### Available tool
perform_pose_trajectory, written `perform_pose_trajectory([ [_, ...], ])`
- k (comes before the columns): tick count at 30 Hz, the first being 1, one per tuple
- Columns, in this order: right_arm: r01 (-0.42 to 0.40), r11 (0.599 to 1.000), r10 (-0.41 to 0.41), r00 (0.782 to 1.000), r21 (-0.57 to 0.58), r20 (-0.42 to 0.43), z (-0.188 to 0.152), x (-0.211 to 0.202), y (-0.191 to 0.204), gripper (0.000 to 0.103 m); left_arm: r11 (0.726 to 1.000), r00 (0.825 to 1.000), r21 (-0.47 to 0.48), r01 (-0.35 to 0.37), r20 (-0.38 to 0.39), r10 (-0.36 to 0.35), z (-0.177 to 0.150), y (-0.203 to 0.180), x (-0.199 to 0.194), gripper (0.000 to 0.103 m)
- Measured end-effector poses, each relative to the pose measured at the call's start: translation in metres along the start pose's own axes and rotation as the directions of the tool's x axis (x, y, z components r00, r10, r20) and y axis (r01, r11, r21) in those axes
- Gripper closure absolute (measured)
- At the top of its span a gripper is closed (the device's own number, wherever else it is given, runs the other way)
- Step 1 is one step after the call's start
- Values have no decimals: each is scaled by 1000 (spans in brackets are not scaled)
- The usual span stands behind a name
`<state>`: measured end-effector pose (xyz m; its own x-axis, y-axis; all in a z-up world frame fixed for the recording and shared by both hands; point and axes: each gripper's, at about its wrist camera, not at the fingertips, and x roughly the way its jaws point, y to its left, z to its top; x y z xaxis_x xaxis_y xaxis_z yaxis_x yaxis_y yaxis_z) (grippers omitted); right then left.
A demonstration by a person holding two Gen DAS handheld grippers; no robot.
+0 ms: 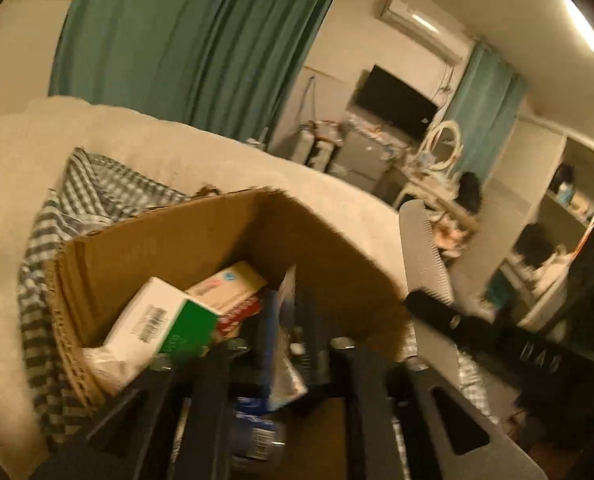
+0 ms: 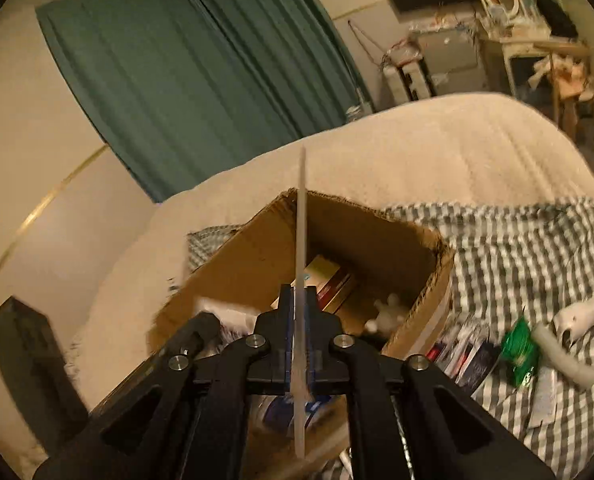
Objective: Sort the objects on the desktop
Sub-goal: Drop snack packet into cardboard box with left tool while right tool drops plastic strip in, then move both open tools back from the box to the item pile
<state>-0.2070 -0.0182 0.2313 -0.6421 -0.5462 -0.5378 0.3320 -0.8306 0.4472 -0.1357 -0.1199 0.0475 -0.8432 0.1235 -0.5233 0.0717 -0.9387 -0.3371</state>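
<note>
Right wrist: right gripper (image 2: 299, 334) pinching one comb (image 2: 301, 248) edge-on, hovering above one cardboard box (image 2: 257, 256); left gripper (image 1: 285, 344) clamping a packet (image 1: 287, 308).

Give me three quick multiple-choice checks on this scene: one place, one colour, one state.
1. Where does the cardboard box sit?
A. on the bed
B. on the floor
C. on the dressing table

2. What colour is the curtain?
A. red
B. teal green
C. white

3. How is the right gripper?
A. open and empty
B. shut on a comb
C. shut on a bottle

Answers:
1 A: the cardboard box rests on the bed, next to the checked cloth.
2 B: the curtain behind the bed is teal green.
3 B: the right gripper clamps the comb, seen edge-on above the box.
</note>
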Motion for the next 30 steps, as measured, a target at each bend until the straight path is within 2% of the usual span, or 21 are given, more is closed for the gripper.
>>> perform_pose_trajectory([
  [1,3,1000,-3,1000,1,12,0,-1,0,76,1000,1000,27,-15,4,14,-2,-2,1,46],
  [2,-5,1000,5,1000,2,25,0,-4,0,57,999,1000,37,-19,12,19,-4,-5,1,25],
  [3,-5,1000,5,999,-1,41,0,-8,0,50,999,1000,33,-15,25,14,-5,-6,-1,20],
  [4,3,1000,-3,999,-9,51,0,-12,1,50,1000,999,20,-1,37,0,-8,-6,-4,17],
  [8,60,997,-57,996,-43,66,-1,-38,-3,50,999,999,-24,25,30,-25,-7,-1,-9,15],
  [10,96,995,-93,993,-37,72,-4,-54,-10,50,1000,1000,-16,18,23,-18,-11,1,-13,12],
  [14,152,988,-151,984,-4,99,-21,-103,-36,50,1000,1000,13,22,2,-22,-21,-10,-27,12],
  [20,303,953,-303,950,6,76,-59,-159,-79,49,993,995,67,97,-26,-96,-33,-48,-55,12],
  [23,364,931,-363,930,-1,57,-81,-175,-101,48,989,994,96,113,-20,-112,-49,-67,-69,12],
  [26,407,913,-406,913,-16,42,-103,-187,-123,48,984,991,124,129,-45,-125,-81,-79,-74,12],
  [29,409,912,-409,912,15,24,-124,-192,-142,43,983,989,144,118,-105,-104,-120,-82,-65,12],
  [30,408,912,-408,913,33,10,-129,-191,-147,43,981,985,159,109,-151,-85,-135,-83,-59,12],
])
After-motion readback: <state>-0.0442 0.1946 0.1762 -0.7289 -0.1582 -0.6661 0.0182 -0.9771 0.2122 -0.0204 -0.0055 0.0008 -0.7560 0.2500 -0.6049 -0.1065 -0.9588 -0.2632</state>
